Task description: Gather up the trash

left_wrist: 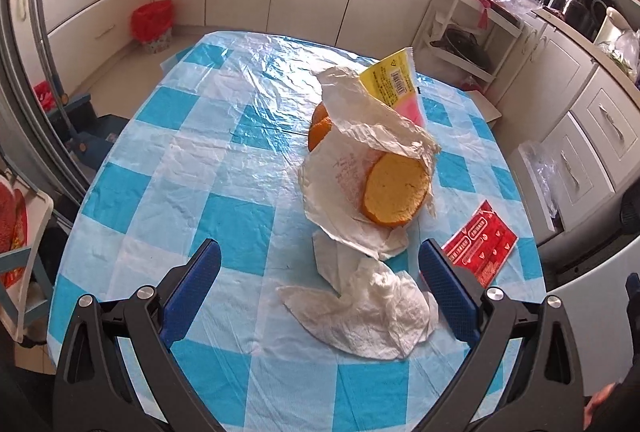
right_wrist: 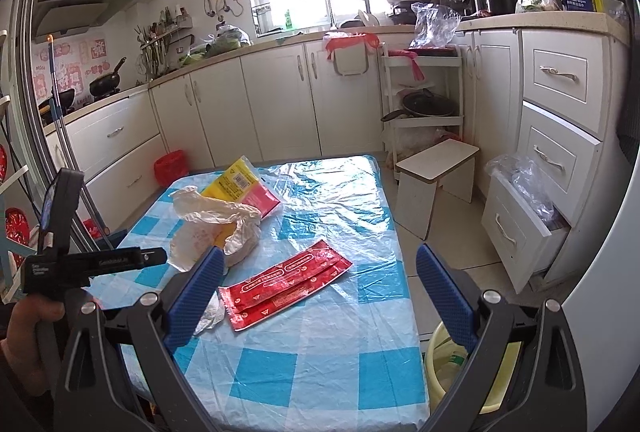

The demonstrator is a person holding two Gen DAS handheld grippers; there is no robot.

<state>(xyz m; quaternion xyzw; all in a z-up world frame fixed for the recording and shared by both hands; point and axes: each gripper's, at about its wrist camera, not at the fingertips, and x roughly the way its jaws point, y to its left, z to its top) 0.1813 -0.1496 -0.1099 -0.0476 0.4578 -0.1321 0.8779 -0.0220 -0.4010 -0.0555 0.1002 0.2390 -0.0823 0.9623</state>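
Observation:
On the blue-checked tablecloth (left_wrist: pixel 224 168) lies a crumpled white tissue (left_wrist: pixel 360 312), right in front of my left gripper (left_wrist: pixel 319 252), which is open and holds nothing. Beyond it a white plastic bag (left_wrist: pixel 340 188) wraps orange peels (left_wrist: pixel 396 192), with a yellow-pink packet (left_wrist: pixel 394 84) behind. A red wrapper (left_wrist: pixel 480 248) lies to the right. My right gripper (right_wrist: pixel 320 256) is open and hovers above the red wrapper (right_wrist: pixel 284 284), not touching it. In the right wrist view the bag (right_wrist: pixel 216 220) and yellow packet (right_wrist: pixel 240 188) are at far left, the tissue (right_wrist: pixel 212 312) partly hidden by a finger.
A yellow-green bin (right_wrist: pixel 448 364) stands on the floor at the table's near right corner. A white stool (right_wrist: pixel 436 172) and an open drawer (right_wrist: pixel 524 224) are to the right. A red-lined bin (right_wrist: pixel 170 166) sits by the far cabinets. A hand (right_wrist: pixel 24 316) holds the left tool.

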